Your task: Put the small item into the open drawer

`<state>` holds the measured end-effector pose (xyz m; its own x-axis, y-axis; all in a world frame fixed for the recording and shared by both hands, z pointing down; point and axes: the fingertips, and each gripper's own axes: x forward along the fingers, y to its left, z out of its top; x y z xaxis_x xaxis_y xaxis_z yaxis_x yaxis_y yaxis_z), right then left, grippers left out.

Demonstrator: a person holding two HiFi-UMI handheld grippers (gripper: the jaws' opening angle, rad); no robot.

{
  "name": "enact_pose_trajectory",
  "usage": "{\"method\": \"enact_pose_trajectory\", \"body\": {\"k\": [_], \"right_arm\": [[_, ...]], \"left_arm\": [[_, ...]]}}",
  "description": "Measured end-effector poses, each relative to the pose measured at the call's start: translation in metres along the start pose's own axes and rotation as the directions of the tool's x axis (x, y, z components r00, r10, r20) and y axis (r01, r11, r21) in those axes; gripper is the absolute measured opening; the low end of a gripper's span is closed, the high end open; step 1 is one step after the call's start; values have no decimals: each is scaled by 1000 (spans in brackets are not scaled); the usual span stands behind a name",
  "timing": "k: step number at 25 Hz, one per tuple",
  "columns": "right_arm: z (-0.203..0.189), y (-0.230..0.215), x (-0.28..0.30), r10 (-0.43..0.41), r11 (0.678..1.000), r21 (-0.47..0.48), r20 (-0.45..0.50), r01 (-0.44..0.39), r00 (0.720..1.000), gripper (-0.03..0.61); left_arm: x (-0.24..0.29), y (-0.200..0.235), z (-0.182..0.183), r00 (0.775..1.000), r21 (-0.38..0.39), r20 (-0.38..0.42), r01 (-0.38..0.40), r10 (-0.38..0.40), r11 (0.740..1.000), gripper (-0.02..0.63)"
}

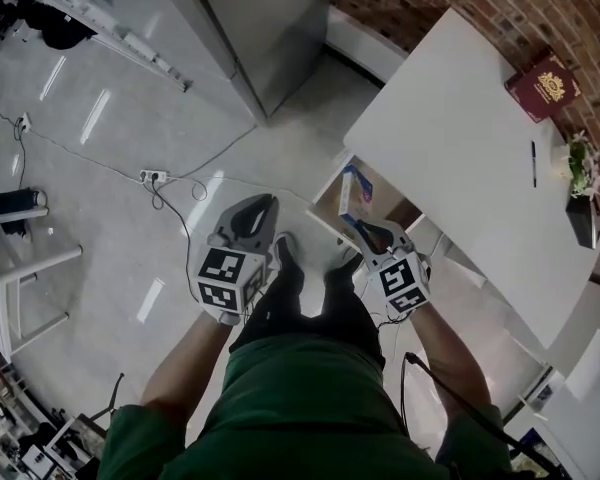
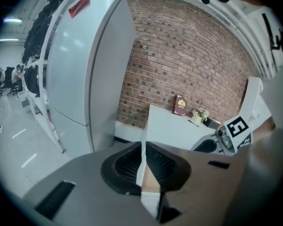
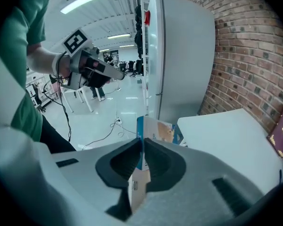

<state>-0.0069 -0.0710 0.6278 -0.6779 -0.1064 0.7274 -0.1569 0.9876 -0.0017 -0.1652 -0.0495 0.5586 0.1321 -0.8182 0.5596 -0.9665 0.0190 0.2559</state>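
The small item is a flat blue and white box [image 3: 156, 132], held on edge. My right gripper [image 3: 141, 147] is shut on its lower part. In the head view the box [image 1: 355, 190] sticks out past the right gripper [image 1: 368, 230], above the open drawer [image 1: 327, 190] under the white table [image 1: 460, 148]. The drawer's wooden inside shows beside the box. My left gripper [image 1: 263, 210] hangs over the floor to the left of the drawer. In the left gripper view it [image 2: 144, 147] is shut, and only a thin slit shows between its pads.
A red book [image 1: 543, 85], a pen [image 1: 533, 163] and a small potted plant [image 1: 578, 163] lie on the table by the brick wall. A tall grey cabinet [image 1: 260, 18] stands behind. A power strip [image 1: 153, 177] with cables lies on the floor at left.
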Motion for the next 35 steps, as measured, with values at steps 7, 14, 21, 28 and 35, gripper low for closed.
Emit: {"method": "enact_pose_trajectory", "body": {"k": [7, 14, 21, 28, 35], "right_arm": [[-32, 3, 31, -10, 999, 35, -80, 13, 997, 32], [-78, 3, 68, 19, 997, 73, -181, -6, 983, 32], [-124, -1, 108, 40, 999, -2, -289, -42, 957, 32], [-158, -5, 143, 55, 988, -117, -358, -103, 932, 32], [-184, -15, 174, -35, 965, -249, -422, -78, 906, 32]], "left_arm": [[8, 11, -11, 999, 14, -30, 42, -41, 999, 25], [21, 15, -31, 995, 32, -74, 75, -73, 997, 25], [35, 19, -51, 994, 34, -99, 54, -50, 998, 25], [43, 11, -68, 990, -19, -134, 30, -32, 999, 25], [45, 15, -95, 990, -74, -144, -17, 6, 997, 25]]}}
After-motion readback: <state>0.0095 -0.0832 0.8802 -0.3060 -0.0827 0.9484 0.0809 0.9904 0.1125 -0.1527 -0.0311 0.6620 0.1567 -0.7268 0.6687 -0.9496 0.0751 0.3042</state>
